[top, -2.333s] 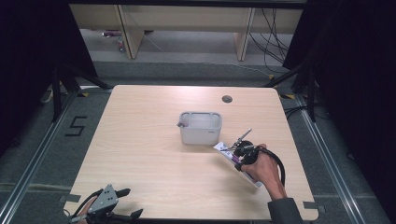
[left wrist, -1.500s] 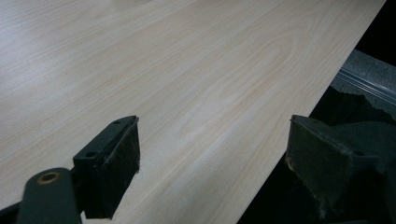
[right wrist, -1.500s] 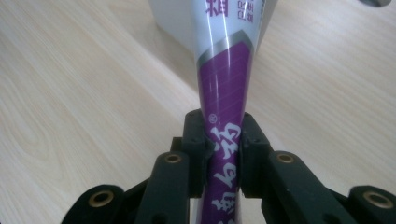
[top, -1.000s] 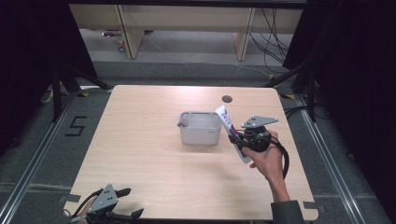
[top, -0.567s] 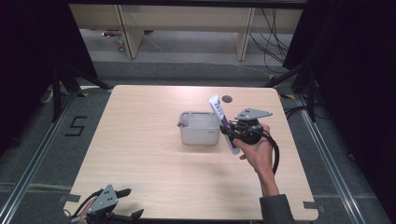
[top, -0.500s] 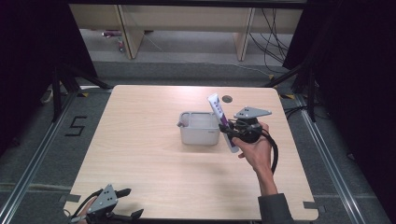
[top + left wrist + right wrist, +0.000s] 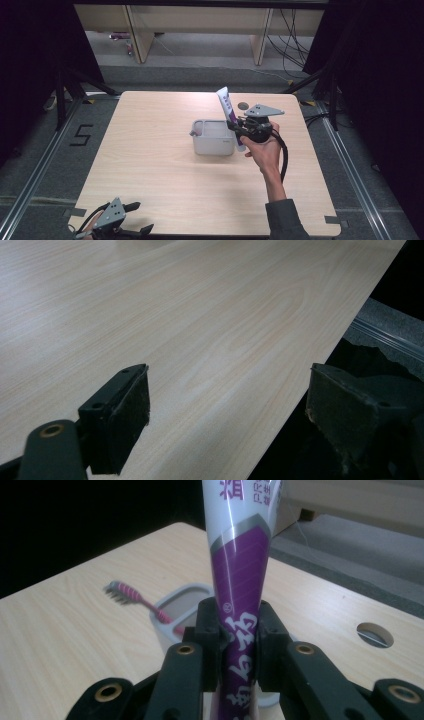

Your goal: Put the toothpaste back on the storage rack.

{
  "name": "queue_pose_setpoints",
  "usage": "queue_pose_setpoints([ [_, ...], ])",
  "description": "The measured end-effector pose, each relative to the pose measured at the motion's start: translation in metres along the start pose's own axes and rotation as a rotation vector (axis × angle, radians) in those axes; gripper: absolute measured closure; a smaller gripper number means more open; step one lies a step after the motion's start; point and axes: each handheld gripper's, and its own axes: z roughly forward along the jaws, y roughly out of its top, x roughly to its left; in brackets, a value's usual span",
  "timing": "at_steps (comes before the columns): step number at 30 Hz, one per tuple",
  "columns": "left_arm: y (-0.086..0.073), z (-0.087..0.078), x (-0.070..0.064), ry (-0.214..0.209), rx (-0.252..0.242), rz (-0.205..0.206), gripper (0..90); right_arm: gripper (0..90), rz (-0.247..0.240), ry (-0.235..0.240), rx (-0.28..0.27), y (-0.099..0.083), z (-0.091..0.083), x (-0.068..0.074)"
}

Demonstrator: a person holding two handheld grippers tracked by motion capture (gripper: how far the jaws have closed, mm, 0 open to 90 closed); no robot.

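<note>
Near edge first: left claw sits at the counter's near-left corner, jaws wide apart w/ nothing btwn them; in the left gripper view just bare wood and the counter edge. No change there over the last couple of secs. Farther in, right of centre, the right claw is clamped tight on a purple-and-white toothpaste tube. That tube lay low nr the right side approx 2 s ago; it's since been lifted, stood nearly upright and carried over to the grey cup, now just beside its right wall. A pink-striped toothbrush already leans in the cup. Probably means tube goes in next; still above the rim, not dropped yet.
</note>
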Motion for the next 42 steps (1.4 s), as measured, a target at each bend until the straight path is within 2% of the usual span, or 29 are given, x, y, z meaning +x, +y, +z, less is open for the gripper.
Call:
queue_pose_setpoints([
  [1, 0.0, -0.001, 0.0, 0.004, 0.013, 0.003, 16.6, 76.7, 0.017, 0.008, 0.005, 0.001, 0.001, 0.0],
  [2, 0.0, 0.0, 0.0, 0.001, 0.01, 0.0, 16.7, 76.8, 0.004, -0.006, -0.013, 0.002, 0.002, -0.001],
  [4, 0.0, 0.0, 0.0, 0.006, 0.017, 0.018, 16.7, 76.8, 0.036, 0.008, -0.027, 0.003, 0.004, -0.002],
  [5, 0.0, -0.001, 0.001, 0.009, 0.029, 0.022, 16.7, 76.7, 0.043, -0.002, -0.028, 0.004, 0.005, -0.002],
  [6, 0.0, -0.001, 0.001, 0.01, 0.024, 0.02, 16.7, 76.7, 0.02, -0.016, -0.035, 0.005, 0.006, -0.003],
  [9, -0.001, 0.001, -0.001, 0.004, 0.003, 0.009, 16.7, 76.7, 0.038, -0.002, -0.032, 0.007, 0.009, -0.002],
  [10, 0.0, 0.0, 0.0, -0.003, 0.013, 0.006, 16.7, 76.8, 0.02, -0.019, -0.033, 0.008, 0.01, -0.003],
  [12, 0.0, 0.001, -0.002, -0.001, 0.004, -0.004, 16.7, 76.7, 0.043, -0.008, -0.036, 0.009, 0.014, -0.002],
  [15, 0.0, 0.001, -0.001, -0.002, 0.006, -0.001, 16.7, 76.7, 0.035, -0.005, -0.039, 0.012, 0.02, 0.0],
  [18, 0.0, 0.0, 0.001, 0.002, 0.024, 0.024, 16.7, 76.8, 0.022, -0.006, -0.034, 0.016, 0.025, 0.002],
  [19, 0.0, 0.0, -0.001, -0.003, 0.004, 0.001, 16.7, 76.7, 0.031, -0.007, -0.041, 0.017, 0.028, 0.003],
  [20, 0.0, 0.0, -0.001, -0.002, 0.004, 0.0, 16.7, 76.7, 0.016, -0.01, -0.034, 0.019, 0.03, 0.003],
  [21, 0.0, 0.0, -0.001, -0.004, 0.005, 0.004, 16.7, 76.7, 0.03, -0.003, -0.036, 0.02, 0.032, 0.004],
  [23, 0.0, -0.001, 0.0, -0.006, 0.013, 0.009, 16.7, 76.7, 0.017, 0.001, -0.04, 0.022, 0.036, 0.005],
  [24, 0.0, 0.0, -0.001, -0.005, 0.003, 0.005, 16.7, 76.7, 0.013, -0.013, -0.048, 0.023, 0.038, 0.006],
  [25, 0.0, -0.001, -0.001, -0.003, 0.005, 0.007, 16.7, 76.7, 0.006, 0.001, -0.049, 0.025, 0.04, 0.005],
  [26, 0.0, -0.001, -0.001, -0.002, 0.006, 0.007, 16.7, 76.7, 0.02, 0.002, -0.046, 0.026, 0.041, 0.006],
  [27, 0.0, -0.001, -0.001, -0.002, 0.005, 0.007, 16.7, 76.8, 0.005, -0.006, -0.043, 0.027, 0.042, 0.005],
  [28, 0.0, -0.001, -0.001, -0.003, 0.006, 0.008, 16.7, 76.7, 0.021, -0.011, -0.04, 0.028, 0.043, 0.006],
  [29, 0.0, -0.001, -0.001, 0.0, 0.009, 0.013, 16.7, 76.7, 0.007, 0.0, -0.053, 0.029, 0.046, 0.006],
  [30, 0.0, -0.001, 0.0, -0.007, 0.006, 0.012, 16.7, 76.7, 0.023, -0.009, -0.043, 0.029, 0.046, 0.007],
  [32, 0.001, -0.001, 0.0, -0.005, 0.002, 0.01, 16.7, 76.7, -0.005, 0.001, -0.059, 0.03, 0.05, 0.005],
  [33, 0.0, -0.001, 0.0, -0.006, 0.004, 0.011, 16.7, 76.7, 0.001, -0.017, -0.048, 0.031, 0.05, 0.005],
  [36, 0.001, -0.001, -0.001, -0.012, 0.006, 0.009, 16.7, 76.7, 0.018, -0.008, -0.055, 0.03, 0.054, 0.005],
  [37, 0.001, -0.001, -0.001, -0.014, 0.008, 0.009, 16.6, 76.7, 0.039, -0.009, -0.048, 0.03, 0.055, 0.007],
  [39, 0.0, -0.001, -0.002, -0.004, 0.01, 0.012, 16.7, 76.7, 0.017, -0.006, -0.051, 0.029, 0.058, 0.005],
  [42, 0.001, -0.001, -0.001, -0.012, 0.0, 0.007, 16.7, 76.7, 0.021, -0.011, -0.055, 0.029, 0.063, 0.005],
])
